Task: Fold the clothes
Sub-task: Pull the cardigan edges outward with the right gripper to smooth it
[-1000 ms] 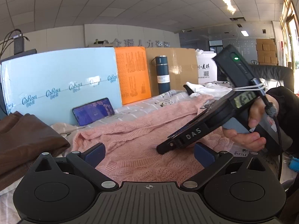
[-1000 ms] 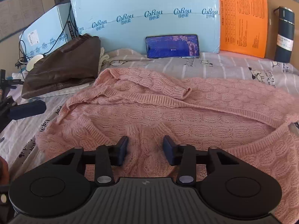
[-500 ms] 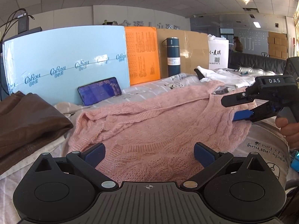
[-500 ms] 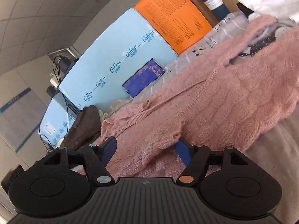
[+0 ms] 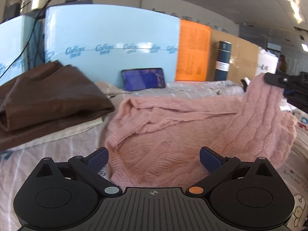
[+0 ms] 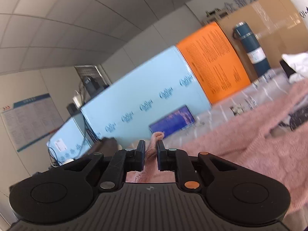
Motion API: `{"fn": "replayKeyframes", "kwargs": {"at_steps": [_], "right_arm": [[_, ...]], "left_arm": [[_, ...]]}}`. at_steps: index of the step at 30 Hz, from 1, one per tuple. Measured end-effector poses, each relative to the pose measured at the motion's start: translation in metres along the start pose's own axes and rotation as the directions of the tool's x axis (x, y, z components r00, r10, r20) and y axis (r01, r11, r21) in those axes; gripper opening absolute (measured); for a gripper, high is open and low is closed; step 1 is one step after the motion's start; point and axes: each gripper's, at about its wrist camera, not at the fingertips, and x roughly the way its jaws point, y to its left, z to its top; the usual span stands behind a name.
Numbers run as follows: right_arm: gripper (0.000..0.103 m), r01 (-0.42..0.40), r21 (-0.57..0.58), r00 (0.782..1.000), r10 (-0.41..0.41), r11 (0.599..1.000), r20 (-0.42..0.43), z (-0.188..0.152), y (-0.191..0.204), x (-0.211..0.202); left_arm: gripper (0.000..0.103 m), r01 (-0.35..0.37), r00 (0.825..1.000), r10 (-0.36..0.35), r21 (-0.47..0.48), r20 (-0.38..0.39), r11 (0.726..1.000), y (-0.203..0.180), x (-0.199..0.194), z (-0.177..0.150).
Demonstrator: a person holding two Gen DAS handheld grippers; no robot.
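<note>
Pinching a fold of the pink cable-knit sweater [image 6: 240, 144] between pads drawn close together, the right tool [image 6: 151, 155] lifts one edge at the right of the left wrist frame. The left tool [image 5: 154, 158] hangs spread wide over the sweater's lower middle, gripping nothing. Folding looks barely begun: most of the sweater lies rumpled and unfolded across the striped printed sheet [image 5: 192, 90] covering the surface. A folded brown garment [image 5: 48, 100] sits at left; light-blue foam boards [image 5: 107, 44] and a dark phone [image 5: 143, 79] stand behind, under an office ceiling.
</note>
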Motion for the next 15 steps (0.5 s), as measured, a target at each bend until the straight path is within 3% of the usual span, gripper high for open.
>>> {"fn": "replayKeyframes", "kwargs": {"at_steps": [2, 4, 9, 11, 12, 13, 14, 15], "right_arm": [[0.01, 0.029, -0.032, 1.0, -0.029, 0.999, -0.004, 0.006, 0.003, 0.006], [0.01, 0.081, -0.042, 0.994, -0.084, 0.996, -0.075, 0.002, -0.003, 0.014], [0.01, 0.235, -0.113, 0.942, -0.255, 0.965, -0.216, -0.015, -0.022, 0.019], [0.016, 0.277, -0.151, 0.922, -0.307, 0.949, -0.237, -0.017, -0.024, 0.017], [0.024, 0.305, -0.187, 0.91, -0.343, 0.934, -0.232, -0.017, -0.023, 0.015], [0.046, 0.333, -0.232, 0.898, -0.382, 0.914, -0.217, -0.018, -0.02, 0.015], [0.053, 0.36, -0.275, 0.885, -0.42, 0.891, -0.2, -0.019, -0.018, 0.014], [0.054, 0.384, -0.319, 0.872, -0.453, 0.867, -0.183, -0.02, -0.015, 0.014]], "left_arm": [[0.102, -0.003, 1.0, 0.003, -0.037, 0.002, 0.999, 0.006, 0.0, 0.001], [0.102, 0.019, 1.0, -0.018, -0.04, 0.022, 0.999, 0.007, -0.004, 0.0], [0.103, 0.116, 0.992, -0.117, 0.036, 0.041, 0.993, -0.007, -0.008, -0.001], [0.103, 0.126, 0.991, -0.128, 0.071, 0.024, 0.99, -0.014, -0.006, -0.001], [0.103, 0.121, 0.992, -0.123, 0.077, 0.014, 0.99, -0.015, -0.004, -0.001], [0.103, 0.116, 0.993, -0.117, 0.084, 0.004, 0.99, -0.017, -0.003, -0.001], [0.103, 0.112, 0.994, -0.112, 0.09, -0.005, 0.99, -0.018, -0.001, -0.001], [0.103, 0.107, 0.994, -0.106, 0.097, -0.015, 0.99, -0.02, 0.001, -0.001]]}}
